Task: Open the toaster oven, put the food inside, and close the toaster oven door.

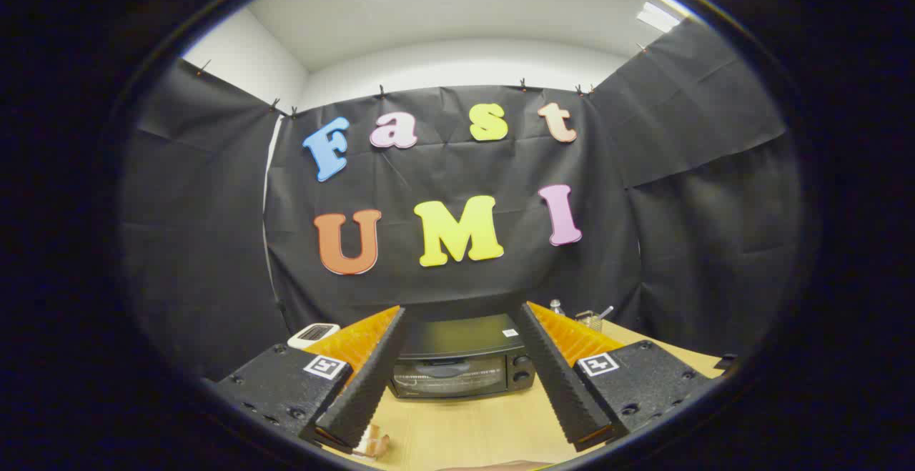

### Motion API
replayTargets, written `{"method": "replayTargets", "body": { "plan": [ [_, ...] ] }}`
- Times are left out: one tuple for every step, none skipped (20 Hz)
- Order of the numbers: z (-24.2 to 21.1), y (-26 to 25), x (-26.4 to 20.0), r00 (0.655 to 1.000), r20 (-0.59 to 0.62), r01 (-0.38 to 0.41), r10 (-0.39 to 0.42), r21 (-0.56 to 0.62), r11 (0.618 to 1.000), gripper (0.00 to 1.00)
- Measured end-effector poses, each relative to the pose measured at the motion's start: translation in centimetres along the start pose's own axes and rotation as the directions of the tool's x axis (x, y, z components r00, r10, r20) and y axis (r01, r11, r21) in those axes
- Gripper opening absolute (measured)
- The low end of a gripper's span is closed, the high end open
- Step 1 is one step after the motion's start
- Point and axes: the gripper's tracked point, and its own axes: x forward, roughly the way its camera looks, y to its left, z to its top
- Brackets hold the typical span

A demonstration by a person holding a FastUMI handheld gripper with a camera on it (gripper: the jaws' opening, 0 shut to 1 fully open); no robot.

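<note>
Spread gripper (457,314) before closed toaster oven (461,360)

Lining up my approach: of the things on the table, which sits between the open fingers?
The black toaster oven, door closed, beyond the open gripper; the white device lies off to the side.

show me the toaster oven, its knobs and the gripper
toaster oven (457,337), gripper view, its top panel
knobs (521,368), gripper view, between the two dials
gripper (460,374), gripper view, open, midway between its fingertips
</note>
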Motion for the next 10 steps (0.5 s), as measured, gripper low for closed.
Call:
{"method": "replayTargets", "body": {
  "plan": [
    [0.0,-0.2,0.0,1.0,-0.001,0.004,-0.004,-0.001,1.0,1.0],
    [0.0,-0.3,0.1,1.0,-0.003,0.003,-0.003,0.001,1.0,1.0],
    [-0.2,-0.4,0.1,1.0,-0.007,0.005,-0.005,0.002,1.0,1.0],
    [-0.3,-0.7,0.2,1.0,-0.014,0.012,-0.012,0.003,1.0,1.0],
    [-0.6,-1.0,0.3,1.0,-0.025,0.018,-0.018,0.004,1.0,1.0],
    [-0.7,-1.1,0.4,0.999,-0.033,0.019,-0.019,0.005,1.0,1.0],
    [-0.8,-1.1,0.4,0.999,-0.038,0.019,-0.019,0.004,1.0,1.0],
    [-0.8,-1.2,0.6,0.999,-0.039,0.023,-0.023,0.003,1.0,1.0],
    [-0.8,-1.4,0.9,0.999,-0.038,0.028,-0.028,0.003,1.0,1.0],
    [-0.8,-1.7,1.2,0.999,-0.038,0.037,-0.037,0.001,0.999,1.0]
  ]
}}
